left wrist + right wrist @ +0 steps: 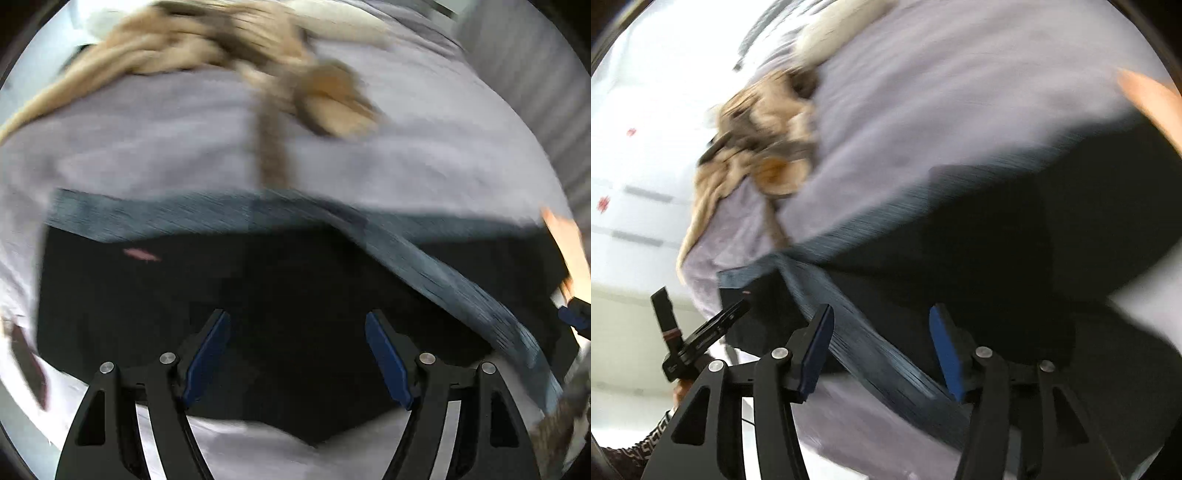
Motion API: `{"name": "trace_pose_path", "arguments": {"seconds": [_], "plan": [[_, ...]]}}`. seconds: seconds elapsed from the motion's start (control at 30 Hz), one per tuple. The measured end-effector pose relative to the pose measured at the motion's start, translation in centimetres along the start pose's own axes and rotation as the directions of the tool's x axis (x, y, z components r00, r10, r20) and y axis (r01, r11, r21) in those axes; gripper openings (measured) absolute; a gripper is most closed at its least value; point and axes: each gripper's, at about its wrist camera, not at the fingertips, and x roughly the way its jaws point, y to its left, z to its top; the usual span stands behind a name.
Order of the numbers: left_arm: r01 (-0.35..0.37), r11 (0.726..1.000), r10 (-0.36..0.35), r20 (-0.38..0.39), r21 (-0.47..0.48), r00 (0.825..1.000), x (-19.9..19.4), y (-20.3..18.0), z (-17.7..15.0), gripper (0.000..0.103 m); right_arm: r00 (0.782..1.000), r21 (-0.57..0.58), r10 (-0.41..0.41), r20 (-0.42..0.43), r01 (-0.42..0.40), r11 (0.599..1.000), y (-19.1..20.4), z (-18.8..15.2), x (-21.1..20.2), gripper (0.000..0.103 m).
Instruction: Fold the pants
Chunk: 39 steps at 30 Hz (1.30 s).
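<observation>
Dark pants (266, 295) with a blue-grey waistband (177, 216) lie spread on a lavender sheet (147, 155); both views are motion-blurred. My left gripper (295, 317) hovers over the dark cloth, open, with nothing between its blue pads. In the right wrist view the same pants (1015, 240) fill the right half. My right gripper (882, 314) is open above the waistband (871, 343), which runs slantwise under the gap without being pinched. At the right edge of the left wrist view a hand (565, 240) shows beside a blue pad (570, 318) of the right gripper.
A crumpled tan garment (192, 48) lies on the sheet beyond the pants, also seen as the tan garment (750, 147). The bed edge drops to a pale floor (635, 166) on the left. A patterned shoe (635, 446) stands at the bottom left.
</observation>
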Motion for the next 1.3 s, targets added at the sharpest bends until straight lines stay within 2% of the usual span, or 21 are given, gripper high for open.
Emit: {"name": "trace_pose_path", "arguments": {"seconds": [0.13,0.23,0.3,0.47,0.57,0.6,0.63,0.67,0.8,0.93,1.0,1.07,1.13,1.17,1.2,1.27,1.3], "plan": [[0.05,0.999,-0.048,-0.077,0.021,0.996,2.8,-5.7,-1.4,0.077,0.99,0.113,-0.128,0.059,0.121,0.986,-6.6,-4.2,-6.0,0.058],[0.025,0.998,-0.017,-0.123,0.06,0.992,4.5,-8.2,-2.7,0.077,0.986,0.198,-0.163,0.028,0.154,0.968,-10.8,-7.3,-8.0,0.058],[-0.011,0.997,0.019,-0.119,0.074,0.993,4.9,-9.0,-2.9,0.077,0.984,0.219,-0.175,0.004,0.17,0.961,-12.7,-9.0,-8.4,0.058],[-0.01,0.999,0.016,-0.13,0.046,0.991,5.0,-10.0,-1.9,0.077,0.995,0.283,-0.046,-0.085,0.069,0.957,-16.1,-12.0,-6.3,0.058],[-0.031,0.998,0.038,-0.127,0.058,0.991,5.3,-11.0,-1.5,0.077,0.996,0.331,0.044,-0.084,-0.014,0.943,-17.5,-12.7,-5.2,0.056],[-0.036,0.998,0.043,-0.127,0.056,0.991,5.4,-11.2,-1.4,0.077,0.995,0.347,0.073,-0.074,-0.043,0.937,-17.6,-12.7,-5.1,0.038],[-0.038,0.998,0.044,-0.128,0.052,0.991,5.5,-11.6,-1.4,0.077,0.991,0.362,0.115,-0.066,-0.083,0.928,-17.8,-12.5,-5.2,0.027],[-0.039,0.998,0.045,-0.129,0.046,0.991,5.5,-11.8,-1.4,0.077,0.988,0.369,0.144,-0.053,-0.114,0.922,-17.7,-12.2,-5.4,0.022],[0.0,1.0,0.001,-0.128,0.003,0.992,5.1,-12.3,-0.3,0.077,0.964,0.356,0.262,0.05,-0.262,0.897,-16.7,-9.2,-8.4,0.019],[0.048,0.997,-0.052,-0.065,-0.061,0.997,4.2,-13.6,2.8,0.077,0.933,0.307,0.316,0.173,-0.356,0.883,-16.3,-1.9,-11.5,0.019],[0.061,0.995,-0.063,-0.028,-0.08,0.998,3.9,-14.2,4.8,0.077,0.929,0.29,0.318,0.187,-0.362,0.886,-16.2,2.3,-11.7,0.019],[0.061,0.994,-0.061,0.003,-0.087,0.998,4.6,-14.3,7.5,0.077,0.938,0.265,0.299,0.173,-0.337,0.904,-16.1,6.1,-11.3,0.019],[0.042,0.996,-0.04,0.027,-0.082,0.999,5.3,-14.8,10.0,0.077,0.962,0.257,0.232,0.146,-0.263,0.93,-16.4,10.3,-10.4,0.027],[0.031,0.996,-0.029,0.033,-0.08,0.999,5.7,-14.8,10.8,0.077,0.966,0.25,0.213,0.148,-0.245,0.937,-16.4,11.8,-9.9,0.037],[0.017,0.997,-0.014,0.036,-0.079,0.999,5.7,-14.7,11.6,0.077,0.969,0.229,0.189,0.158,-0.222,0.948,-16.3,13.3,-9.6,0.052],[-0.008,0.996,0.011,0.039,-0.084,0.999,6.5,-15.2,13.0,0.077,0.976,0.192,0.132,0.174,-0.165,0.968,-15.6,14.6,-9.8,0.074],[-0.012,0.996,0.015,0.042,-0.087,0.999,6.9,-15.8,13.4,0.077,0.975,0.177,0.131,0.18,-0.163,0.971,-15.3,14.7,-9.7,0.074]]}}
